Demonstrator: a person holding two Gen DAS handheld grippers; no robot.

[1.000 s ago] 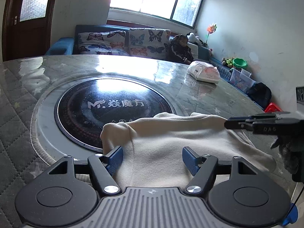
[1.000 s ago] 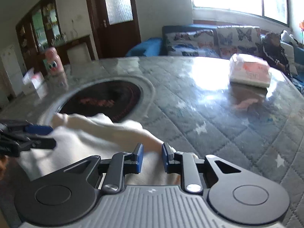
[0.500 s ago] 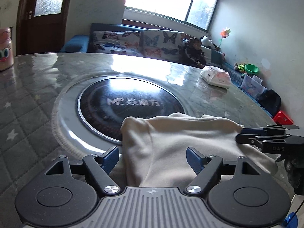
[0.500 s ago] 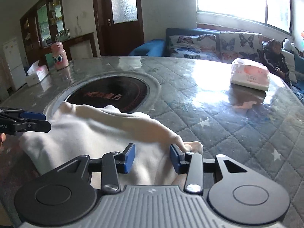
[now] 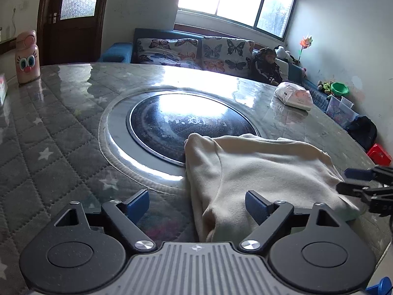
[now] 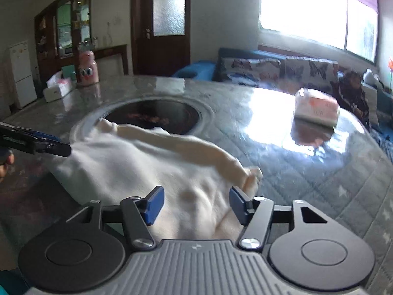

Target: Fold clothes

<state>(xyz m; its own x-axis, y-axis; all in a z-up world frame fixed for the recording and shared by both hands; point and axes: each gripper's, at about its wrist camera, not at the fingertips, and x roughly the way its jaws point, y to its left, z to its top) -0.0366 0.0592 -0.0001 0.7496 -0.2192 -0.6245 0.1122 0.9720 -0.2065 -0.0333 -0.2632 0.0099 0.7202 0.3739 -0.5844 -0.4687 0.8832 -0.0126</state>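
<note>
A cream garment (image 5: 265,169) lies folded on the round grey quilted table (image 5: 49,132), partly over the black glass hob (image 5: 186,125) in the middle. My left gripper (image 5: 197,202) hovers at the garment's near left edge, jaws opening wide, the pads clear of the cloth. In the right wrist view the same cream garment (image 6: 152,167) spreads below my right gripper (image 6: 194,205), whose jaws are opening with cloth beneath them but no pad pressing on it. Each gripper's fingers show at the edge of the other's view: the right gripper (image 5: 366,184), the left gripper (image 6: 36,145).
A tissue pack (image 5: 293,95) lies on the table's far right. A pink bottle with cartoon eyes (image 5: 26,57) and a tissue box (image 6: 57,88) stand at the far left. A butterfly-patterned sofa (image 5: 194,52) with a seated person (image 5: 266,66) lies beyond the table.
Both grippers have opened and let go of the garment, then drawn back from it. The right jaws were nearly shut on the cloth edge a second ago.
</note>
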